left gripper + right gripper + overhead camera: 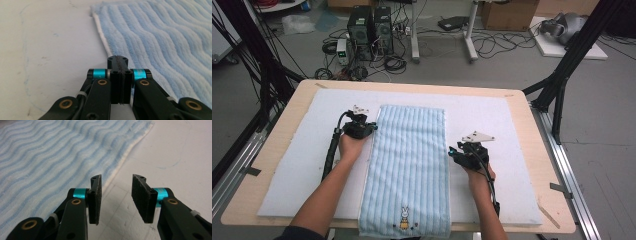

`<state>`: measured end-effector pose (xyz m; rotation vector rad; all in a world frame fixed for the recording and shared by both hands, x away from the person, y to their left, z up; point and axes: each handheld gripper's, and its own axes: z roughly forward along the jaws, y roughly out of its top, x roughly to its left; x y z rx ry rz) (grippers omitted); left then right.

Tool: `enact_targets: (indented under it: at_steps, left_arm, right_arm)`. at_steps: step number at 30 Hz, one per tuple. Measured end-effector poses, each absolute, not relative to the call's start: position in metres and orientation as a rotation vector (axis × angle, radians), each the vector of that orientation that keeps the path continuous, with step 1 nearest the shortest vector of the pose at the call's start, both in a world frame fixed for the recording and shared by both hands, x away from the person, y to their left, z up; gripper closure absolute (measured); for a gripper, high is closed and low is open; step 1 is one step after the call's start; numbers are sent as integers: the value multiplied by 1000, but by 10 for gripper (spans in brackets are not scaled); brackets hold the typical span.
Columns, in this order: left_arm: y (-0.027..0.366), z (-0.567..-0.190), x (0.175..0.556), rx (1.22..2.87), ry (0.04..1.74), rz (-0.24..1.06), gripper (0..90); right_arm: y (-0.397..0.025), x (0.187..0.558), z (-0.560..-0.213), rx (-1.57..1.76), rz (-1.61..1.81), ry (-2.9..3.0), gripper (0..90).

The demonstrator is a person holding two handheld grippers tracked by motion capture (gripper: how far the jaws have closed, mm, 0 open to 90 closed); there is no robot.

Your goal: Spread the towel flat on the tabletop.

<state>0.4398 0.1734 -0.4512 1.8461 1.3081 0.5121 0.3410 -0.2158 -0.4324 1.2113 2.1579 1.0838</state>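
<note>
High view: flat striped blue towel [409,165], left gripper [373,127] closed empty, right gripper [452,151] open.

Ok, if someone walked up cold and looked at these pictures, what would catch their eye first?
Most likely the light blue striped towel, laid lengthwise down the middle of the white mat, with a small rabbit picture at its near end, which hangs over the table edge. Next, the two grippers flanking it: the left gripper at its left edge, jaws pressed together, and the right gripper at its right edge, jaws apart.
</note>
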Motion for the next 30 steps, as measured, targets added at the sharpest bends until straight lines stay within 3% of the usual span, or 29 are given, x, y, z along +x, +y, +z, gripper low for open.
enact_targets:
  at_steps: [1,3,4,10,17,21,22,30]
  left_arm:
    - [173,-451,440,1848,1308,516,847]
    - [175,-450,439,1846,1309,514,664]
    - [176,-449,439,1843,1307,504,628]
    - [181,-443,435,1835,1265,428,580]
    - [177,-444,432,1843,1251,379,570]
    - [181,-444,429,1841,1252,391,569]
    - [182,-445,428,1842,1258,396,566]
    - [187,-443,421,1824,1251,377,517]
  right_arm:
    - [-216,342,-433,1217,1092,2148,602]
    - [-217,347,-434,1235,1105,2135,611]
    - [-216,351,-435,1246,1096,2132,622]
    - [-209,392,-429,1304,1094,2059,681]
    - [-183,437,-437,1380,1018,2109,668]
    - [-172,447,-446,1355,953,2153,855]
    - [-170,448,-445,1342,918,2148,861]
    - [-173,444,-437,1325,901,2083,672]
